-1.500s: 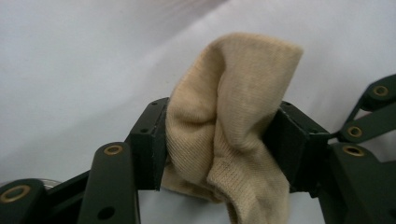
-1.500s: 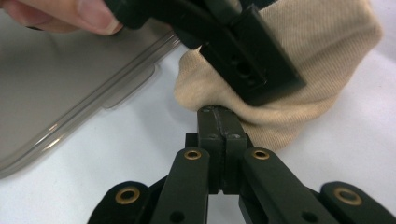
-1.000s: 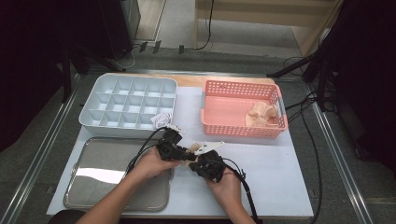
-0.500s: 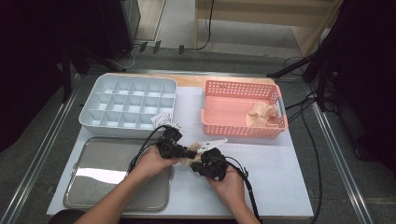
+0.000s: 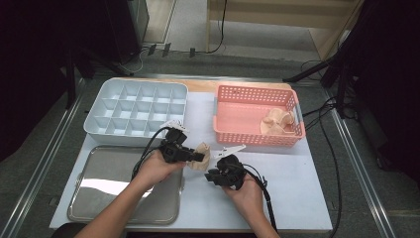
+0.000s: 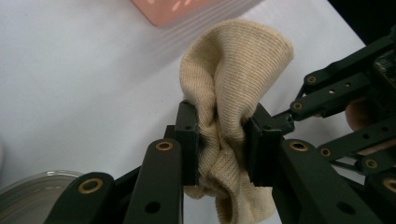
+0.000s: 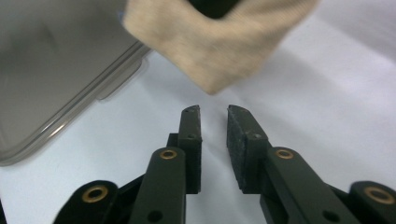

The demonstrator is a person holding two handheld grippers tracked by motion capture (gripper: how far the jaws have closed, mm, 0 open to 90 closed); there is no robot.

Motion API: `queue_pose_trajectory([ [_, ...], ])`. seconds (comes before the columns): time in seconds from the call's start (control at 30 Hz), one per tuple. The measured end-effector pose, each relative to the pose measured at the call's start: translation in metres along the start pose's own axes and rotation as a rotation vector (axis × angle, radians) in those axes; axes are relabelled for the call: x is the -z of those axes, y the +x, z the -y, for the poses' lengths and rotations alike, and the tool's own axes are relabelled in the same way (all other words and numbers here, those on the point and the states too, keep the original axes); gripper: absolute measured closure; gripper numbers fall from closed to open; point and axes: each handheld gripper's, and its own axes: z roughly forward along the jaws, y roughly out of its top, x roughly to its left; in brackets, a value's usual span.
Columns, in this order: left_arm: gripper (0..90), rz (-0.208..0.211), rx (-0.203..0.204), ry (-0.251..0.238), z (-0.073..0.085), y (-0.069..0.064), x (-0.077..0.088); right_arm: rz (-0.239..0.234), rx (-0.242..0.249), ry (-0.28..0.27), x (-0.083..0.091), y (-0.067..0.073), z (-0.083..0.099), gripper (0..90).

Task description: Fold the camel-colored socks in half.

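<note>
So the beige knit sock (image 6: 233, 116) is bunched up and pinched between the pads of the left gripper (image 5: 194, 156), held just above the white table (image 5: 292, 198), between the steel tray (image 5: 114, 183) and the pink basket (image 5: 257, 116). The right gripper (image 7: 214, 122) sits just beside it and its jaws have just been opening: there's a narrow gap between them now, nothing in it, and the sock's corner hangs a little past the tips. More of the same beige fabric (image 5: 277, 121) lies in the basket's right end. The pale blue compartment tray (image 5: 138, 109) sits behind the steel one, near the left hand (image 5: 156, 168).
</note>
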Motion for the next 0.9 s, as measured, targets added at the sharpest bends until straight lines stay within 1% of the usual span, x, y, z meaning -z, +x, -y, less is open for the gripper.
queue_pose_trajectory([
  [0.1,71.7,-0.019,-0.007,-0.011,-0.001,-0.001,0.005,0.002,-0.005,-0.007,0.002,-0.004,-0.001,69.5],
  [0.17,71.7,-0.022,-0.009,-0.019,-0.002,-0.001,0.01,-0.002,-0.011,-0.01,0.004,-0.006,-0.002,66.4],
  [0.3,71.5,-0.023,0.003,-0.037,-0.002,0.0,0.021,0.002,-0.004,-0.026,0.008,-0.012,-0.002,61.9],
  [0.4,71.5,-0.029,0.012,-0.054,-0.001,0.002,0.03,-0.01,-0.004,-0.027,0.01,-0.016,-0.004,58.7],
  [0.5,71.5,-0.037,0.015,-0.064,0.0,0.003,0.04,-0.018,-0.007,-0.026,0.011,-0.019,-0.006,56.2],
  [0.7,71.4,-0.05,0.019,-0.075,0.003,0.002,0.054,-0.038,-0.007,-0.03,0.015,-0.027,-0.01,51.2],
  [0.9,71.3,-0.061,0.038,-0.096,0.007,0.006,0.071,-0.043,-0.015,-0.038,0.018,-0.032,-0.014,50.7],
])
